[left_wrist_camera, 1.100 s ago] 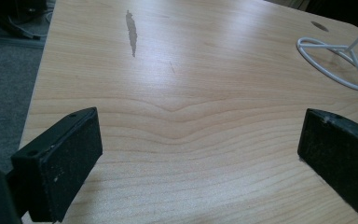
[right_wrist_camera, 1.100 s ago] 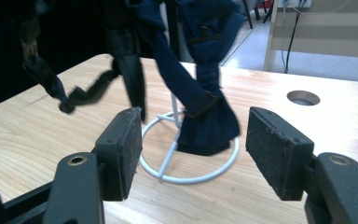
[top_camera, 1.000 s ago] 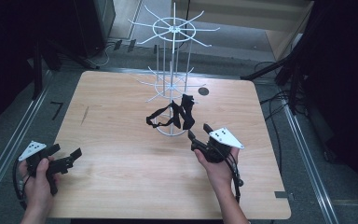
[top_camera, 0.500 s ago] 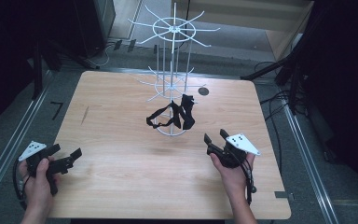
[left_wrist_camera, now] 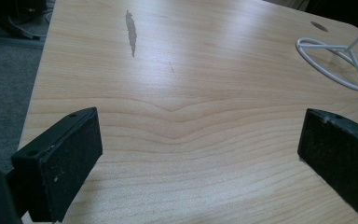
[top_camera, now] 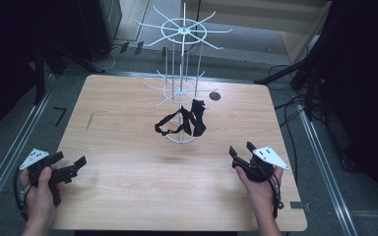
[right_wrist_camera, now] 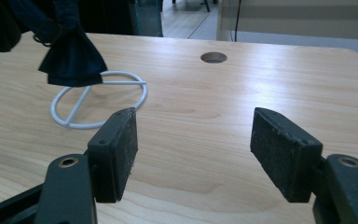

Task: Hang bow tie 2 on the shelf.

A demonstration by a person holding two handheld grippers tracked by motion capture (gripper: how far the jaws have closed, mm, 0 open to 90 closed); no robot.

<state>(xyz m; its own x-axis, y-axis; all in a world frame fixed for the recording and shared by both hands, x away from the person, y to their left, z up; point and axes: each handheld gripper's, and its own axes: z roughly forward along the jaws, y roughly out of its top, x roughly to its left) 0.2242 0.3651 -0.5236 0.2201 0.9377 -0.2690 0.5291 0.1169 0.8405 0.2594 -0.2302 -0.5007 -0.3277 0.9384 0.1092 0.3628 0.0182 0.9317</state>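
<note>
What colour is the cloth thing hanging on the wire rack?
Black, seen best in the high view: the cloth hangs on the white wire rack.

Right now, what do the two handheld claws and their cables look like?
Both are black. The left claw and right claw each carry a white three-cornered plate on top with small dark dots. Their jaws are flat black rectangular blocks with rough-looking faces. A black cable loops below each hand. Forearms are bare, no sleeves.

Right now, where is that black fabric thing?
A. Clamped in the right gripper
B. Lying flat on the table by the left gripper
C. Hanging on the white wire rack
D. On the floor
C: the black fabric thing hangs from the lower hooks of the white wire rack, above its ring base, apart from both grippers.
</note>
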